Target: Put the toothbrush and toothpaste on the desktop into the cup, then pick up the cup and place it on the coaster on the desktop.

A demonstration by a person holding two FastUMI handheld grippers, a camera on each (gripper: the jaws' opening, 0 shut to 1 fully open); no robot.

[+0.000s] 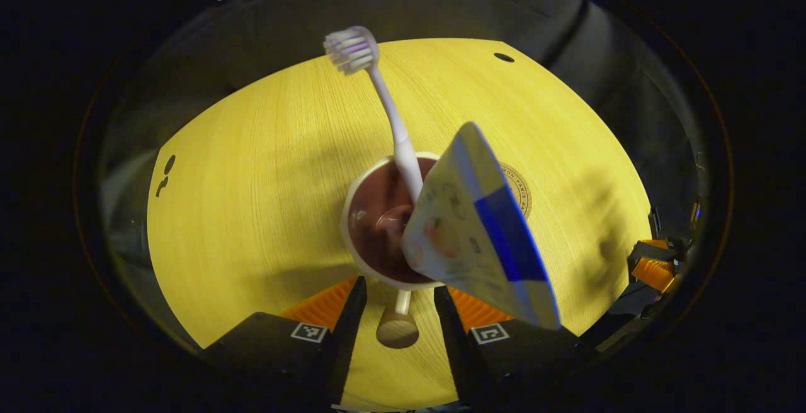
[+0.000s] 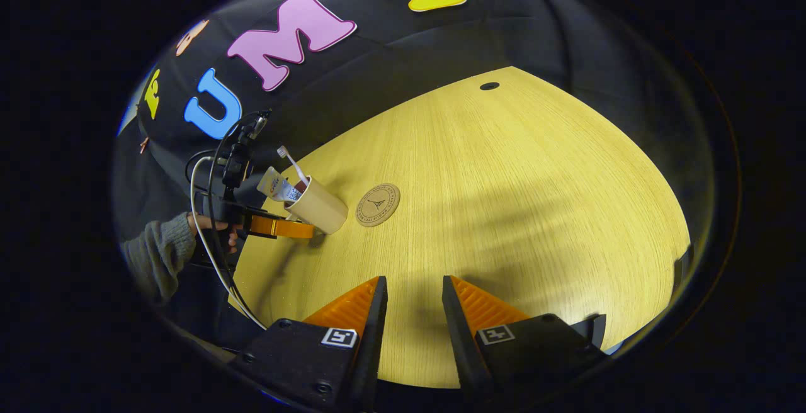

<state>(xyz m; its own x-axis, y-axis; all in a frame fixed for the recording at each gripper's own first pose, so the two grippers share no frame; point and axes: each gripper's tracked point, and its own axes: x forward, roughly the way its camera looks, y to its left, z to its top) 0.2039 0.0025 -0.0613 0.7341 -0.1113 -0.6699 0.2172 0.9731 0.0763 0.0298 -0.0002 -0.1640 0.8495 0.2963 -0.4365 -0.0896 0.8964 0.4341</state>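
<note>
Hidden: the toothpaste tube (image 1: 478, 230) is covering part of the coaster (image 1: 520, 187) and part of the cup (image 1: 378, 224) mouth in the left gripper view; the lower ends of tube and toothbrush (image 1: 378, 98) are sitting out of sight inside the cup
Hard to make out: whether the left gripper's fingers are touching the cup handle (image 1: 398, 325), which is lying between them in the left gripper view
Left gripper (image 1: 395, 303): fingers are standing apart on either side of the handle; I cannot tell if they are pressing on it; in the right gripper view a hand (image 2: 217, 227) in a grey sleeve (image 2: 157, 255) is holding this gripper (image 2: 283, 227) at the cup (image 2: 318, 205)
Right gripper (image 2: 412, 299): fingers are gaping with nothing between them, hanging over the bare desktop (image 2: 535, 211)
Cup location: resting on the desktop just beside the coaster (image 2: 378, 204), not on it
Counts: one cup, one toothbrush, one toothpaste tube, one coaster, two grippers
Desktop edge: one small dark hole (image 2: 489, 86) is showing near the far rim
</note>
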